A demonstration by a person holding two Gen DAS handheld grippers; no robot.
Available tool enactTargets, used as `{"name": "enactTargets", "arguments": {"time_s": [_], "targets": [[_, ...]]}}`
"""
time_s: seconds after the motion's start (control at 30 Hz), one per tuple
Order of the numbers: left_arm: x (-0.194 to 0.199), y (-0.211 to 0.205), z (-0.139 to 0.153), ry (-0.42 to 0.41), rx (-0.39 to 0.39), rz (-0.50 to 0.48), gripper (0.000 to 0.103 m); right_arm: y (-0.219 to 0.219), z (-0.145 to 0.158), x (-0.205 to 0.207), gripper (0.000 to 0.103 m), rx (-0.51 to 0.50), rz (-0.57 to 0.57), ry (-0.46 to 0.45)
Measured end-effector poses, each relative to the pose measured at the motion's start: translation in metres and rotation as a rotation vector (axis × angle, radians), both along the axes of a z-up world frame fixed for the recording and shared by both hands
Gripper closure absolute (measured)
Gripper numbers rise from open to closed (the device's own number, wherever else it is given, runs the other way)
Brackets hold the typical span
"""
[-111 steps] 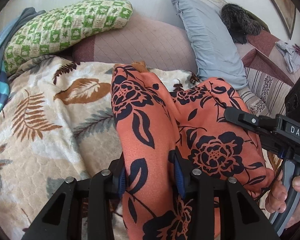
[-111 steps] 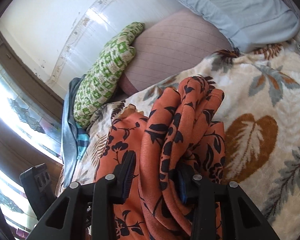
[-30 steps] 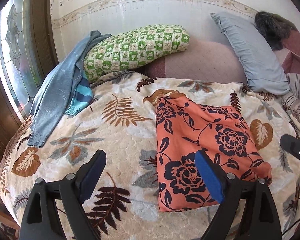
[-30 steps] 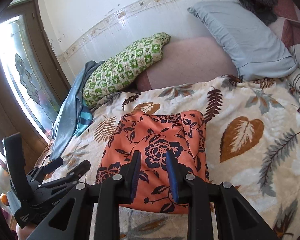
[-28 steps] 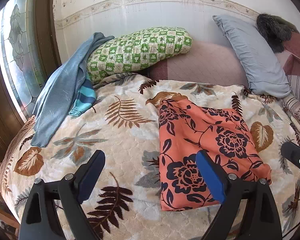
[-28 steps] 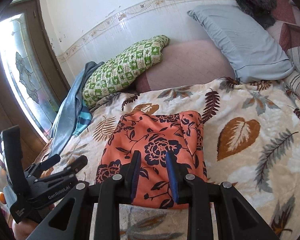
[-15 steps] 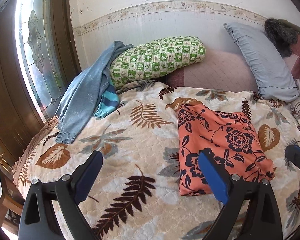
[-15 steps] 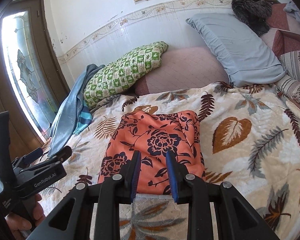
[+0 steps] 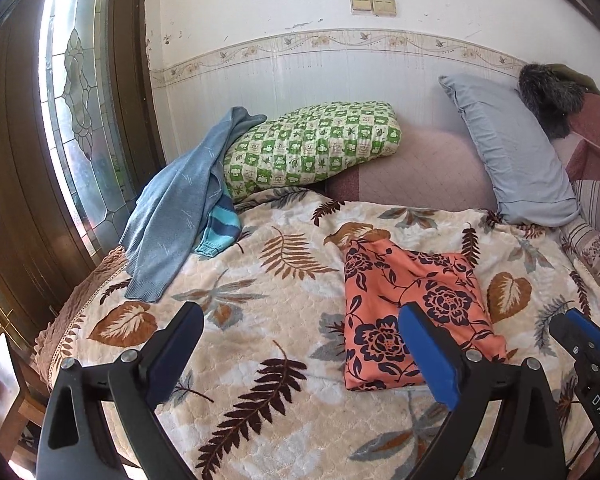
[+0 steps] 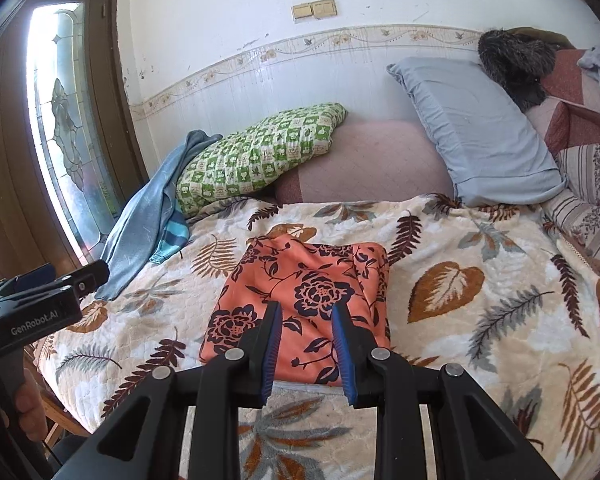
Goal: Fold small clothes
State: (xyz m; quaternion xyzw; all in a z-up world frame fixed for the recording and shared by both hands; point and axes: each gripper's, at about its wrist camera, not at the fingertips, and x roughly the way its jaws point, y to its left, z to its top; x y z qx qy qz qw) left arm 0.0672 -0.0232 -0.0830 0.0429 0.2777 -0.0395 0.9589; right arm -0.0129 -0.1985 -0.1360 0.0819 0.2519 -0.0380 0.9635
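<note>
Orange floral garment [image 10: 300,300] is lying folded into a neat-ish rectangle on the leaf-print blanket [image 10: 480,320], roughly mid-bed, and neither of our tongs has hold of it. Left gripper [image 9: 300,352] is spread wide with nothing between its blue pads; in its own view the fold sits just past the right-hand finger, on the far side. Right gripper [image 10: 306,340] has its jaws parted only a narrow way, empty too, hanging above the near edge of the fold with clear air underneath.

We reckon this piece is done and the step in hand is backing off and going for the next one, probably the blue knit garment [image 9: 176,208] draped by the green checked pillow [image 9: 312,144], well off to the left. To do that well, we'd lift clear so no finger snags the fold's near edge and drags it open, then catch the knit by an edge, not a bunched middle.
</note>
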Motion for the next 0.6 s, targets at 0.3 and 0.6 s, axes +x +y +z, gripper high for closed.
{"name": "enactTargets", "arguments": {"time_s": [0.3,0.6], "targets": [[-0.027,-0.005,0.034,-0.060,0.012,-0.041,0.005,0.013,0.039,-0.021,0.074,-0.026,0.027,-0.067],[-0.045,0.008,0.061,-0.111,-0.011,-0.030,0.005,0.028,0.068,-0.038,0.074,-0.053,0.030,-0.110]]}}
